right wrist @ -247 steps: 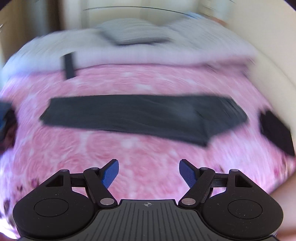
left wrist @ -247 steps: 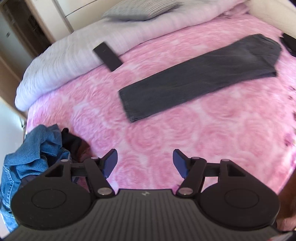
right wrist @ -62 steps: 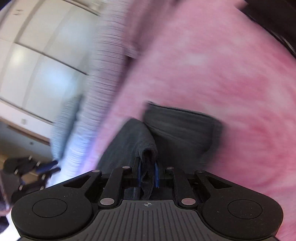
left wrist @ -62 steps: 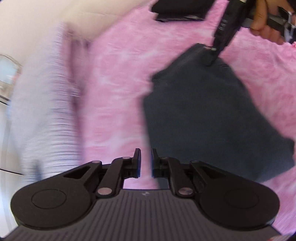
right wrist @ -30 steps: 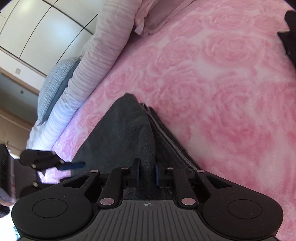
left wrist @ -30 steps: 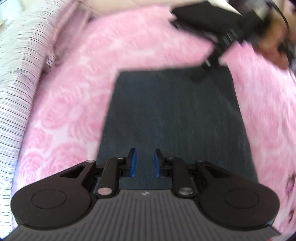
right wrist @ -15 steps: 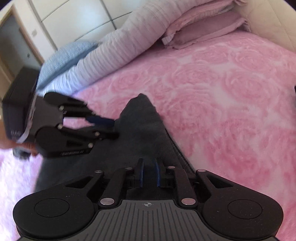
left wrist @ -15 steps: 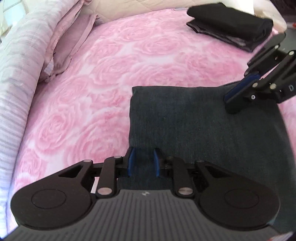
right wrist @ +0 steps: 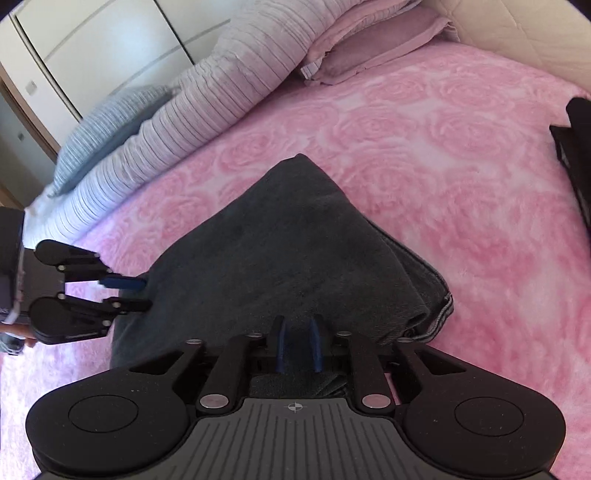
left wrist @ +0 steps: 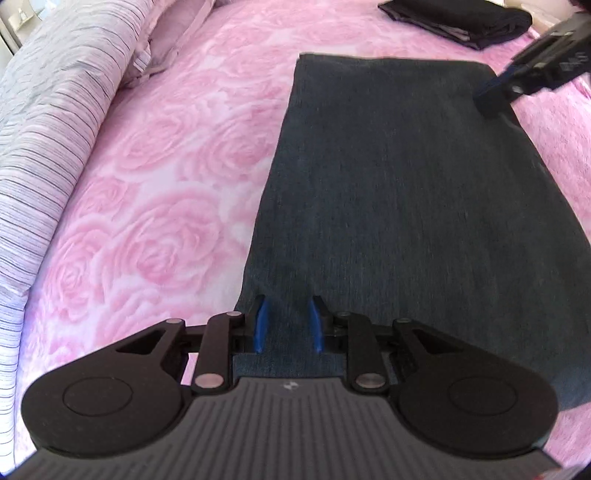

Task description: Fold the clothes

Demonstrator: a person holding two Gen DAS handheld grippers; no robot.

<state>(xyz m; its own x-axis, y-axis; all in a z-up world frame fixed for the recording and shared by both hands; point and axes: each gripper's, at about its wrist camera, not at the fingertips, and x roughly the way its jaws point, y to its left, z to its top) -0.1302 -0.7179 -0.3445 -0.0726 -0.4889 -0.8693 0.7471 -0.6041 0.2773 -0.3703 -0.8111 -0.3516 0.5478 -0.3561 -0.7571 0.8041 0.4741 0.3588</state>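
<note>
Left tool (left wrist: 286, 325) & right tool (right wrist: 297, 345) on grey trousers (left wrist: 399, 192), no legible writing

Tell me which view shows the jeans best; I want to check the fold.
The left wrist view: the jeans lie flat, nearly all edges visible. The right wrist view shows them foreshortened, plus layered edges at one corner.

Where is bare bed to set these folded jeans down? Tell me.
Bare pink bedspread runs between the dark jeans and the striped duvet, and between the jeans and the black folded stack. Crowded: that stack's corner and the pillows.
</note>
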